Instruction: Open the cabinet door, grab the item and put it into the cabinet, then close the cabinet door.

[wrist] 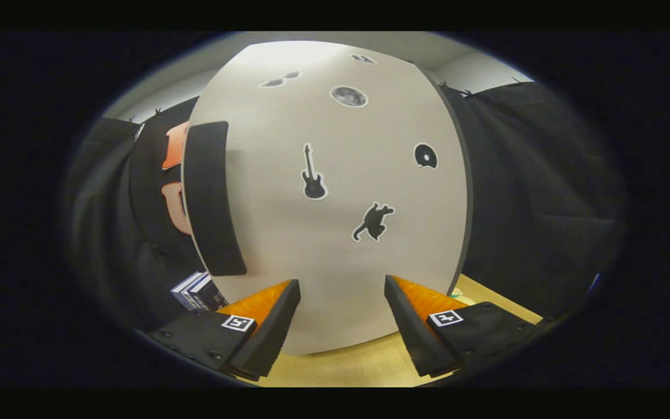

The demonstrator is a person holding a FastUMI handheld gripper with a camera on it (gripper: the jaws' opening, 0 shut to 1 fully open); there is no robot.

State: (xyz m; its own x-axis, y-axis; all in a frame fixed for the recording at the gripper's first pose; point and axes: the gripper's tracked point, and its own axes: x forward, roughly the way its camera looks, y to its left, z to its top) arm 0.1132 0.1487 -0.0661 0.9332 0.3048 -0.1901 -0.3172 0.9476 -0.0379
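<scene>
While the door [335, 198] looks shut, nothing of the task seems done: the tool [342, 305] faces it with fingers apart and empty, and boxes [198, 291], perhaps the item, lie left of the door.

Tan tabletop [364, 364], pale cabinet [335, 233] standing on it, boxed item [198, 291] beside the cabinet's left edge

Blue-spined boxes [198, 291] seen stacked low against black cloth wall [533, 192], tan woven mat [346, 364] laid underneath, pale ceiling [428, 49] above
</scene>
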